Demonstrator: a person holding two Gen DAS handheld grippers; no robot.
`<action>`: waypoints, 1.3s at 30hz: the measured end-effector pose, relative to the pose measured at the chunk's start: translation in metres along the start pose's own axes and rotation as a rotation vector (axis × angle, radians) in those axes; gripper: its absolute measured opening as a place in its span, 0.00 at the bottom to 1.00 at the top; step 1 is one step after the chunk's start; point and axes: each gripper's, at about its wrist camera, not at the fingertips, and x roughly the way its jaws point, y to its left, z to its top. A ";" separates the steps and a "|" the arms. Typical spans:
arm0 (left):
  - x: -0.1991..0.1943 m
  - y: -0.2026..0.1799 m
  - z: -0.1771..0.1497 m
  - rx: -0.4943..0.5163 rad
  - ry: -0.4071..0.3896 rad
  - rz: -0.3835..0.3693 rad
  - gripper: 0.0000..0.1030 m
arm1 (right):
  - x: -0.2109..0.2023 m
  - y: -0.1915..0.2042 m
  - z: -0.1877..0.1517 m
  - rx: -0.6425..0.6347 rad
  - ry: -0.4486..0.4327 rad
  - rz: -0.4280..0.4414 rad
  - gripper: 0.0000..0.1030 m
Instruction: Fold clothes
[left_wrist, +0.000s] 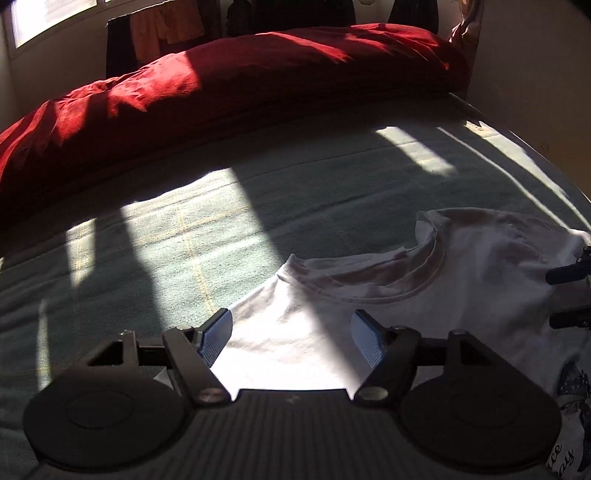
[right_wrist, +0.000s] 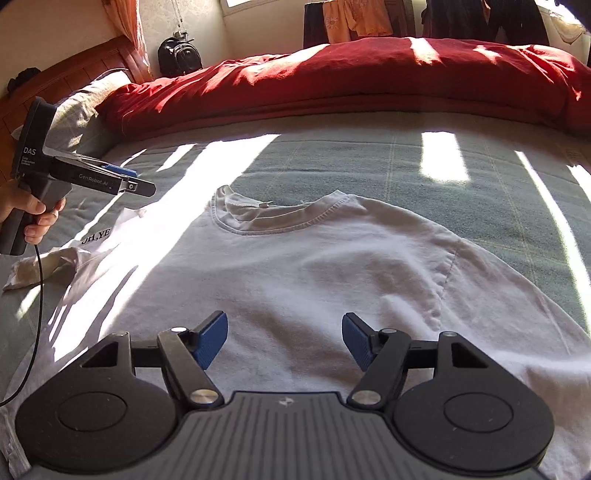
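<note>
T-shirt: white, spread mostly flat on the green bedspread, collar toward 12 o'clock by the red duvet; one sleeve runs out at 3 o'clock, and the 9 o'clock side is rumpled or turned over, with printed letters showing.
Left gripper: jaws wide apart, holding nothing, hovering over the shirt's 9 o'clock shoulder; in the right wrist view it sits at 9 o'clock, held by a hand.
Right gripper: jaws spread wide, empty, over the chest below the collar.
Stage: judged, the shirt lies open rather than as a finished packet; the turned 9 o'clock edge could be a fold under way or plain rumpling.
Doing it well: pinch only the layers meant to move, at seam or shoulder; keep both grips level so the crease runs straight.
Risk: soft cotton drags and bunches; smooth the rumpled side before creasing.
</note>
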 end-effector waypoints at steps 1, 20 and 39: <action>0.004 -0.011 0.000 0.014 0.006 -0.046 0.69 | 0.005 0.000 0.004 -0.007 -0.003 0.007 0.71; 0.079 0.019 0.023 -0.151 -0.064 0.022 0.68 | 0.065 -0.041 0.077 -0.157 0.019 0.036 0.67; 0.090 0.012 0.007 0.010 0.001 0.063 0.11 | 0.143 -0.043 0.104 -0.373 0.136 0.102 0.25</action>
